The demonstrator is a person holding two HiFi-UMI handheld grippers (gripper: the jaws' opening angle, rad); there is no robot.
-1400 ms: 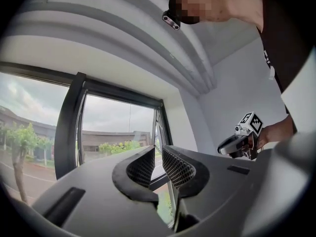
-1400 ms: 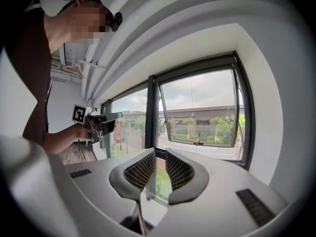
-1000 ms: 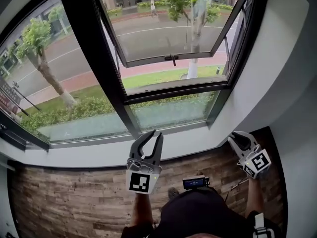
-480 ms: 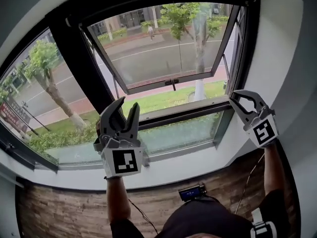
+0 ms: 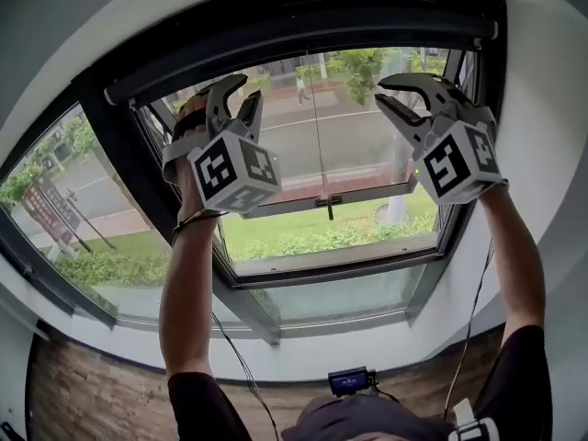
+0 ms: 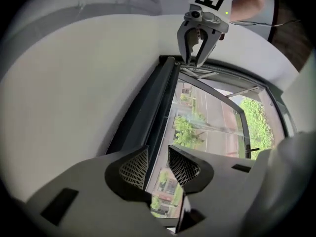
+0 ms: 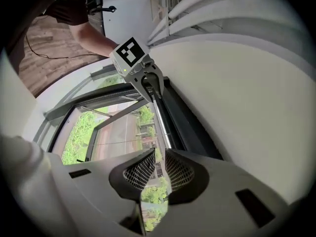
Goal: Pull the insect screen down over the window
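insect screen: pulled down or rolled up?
Rolled up. The screen cassette sits along the top of the window; no mesh covers the opening below.

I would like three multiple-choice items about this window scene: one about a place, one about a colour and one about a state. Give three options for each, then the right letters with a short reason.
1. Where are the left tool and the right tool?
A. Down at the floor
B. Up by the screen housing at the window's top
C. Resting on the lower sill

2. What colour is the window frame?
A. White
B. Black
C. Red

3. In what state is the hinged sash?
A. Shut flat
B. Swung open outward
C. Taken off

Answers:
1 B: the head view shows both tools held beside the dark screen housing. The left tool's jaws have just been opening, with nothing between them.
2 B: the window frame is black against the pale walls.
3 B: the hinged sash slants outward, with its lower rail away from the frame.
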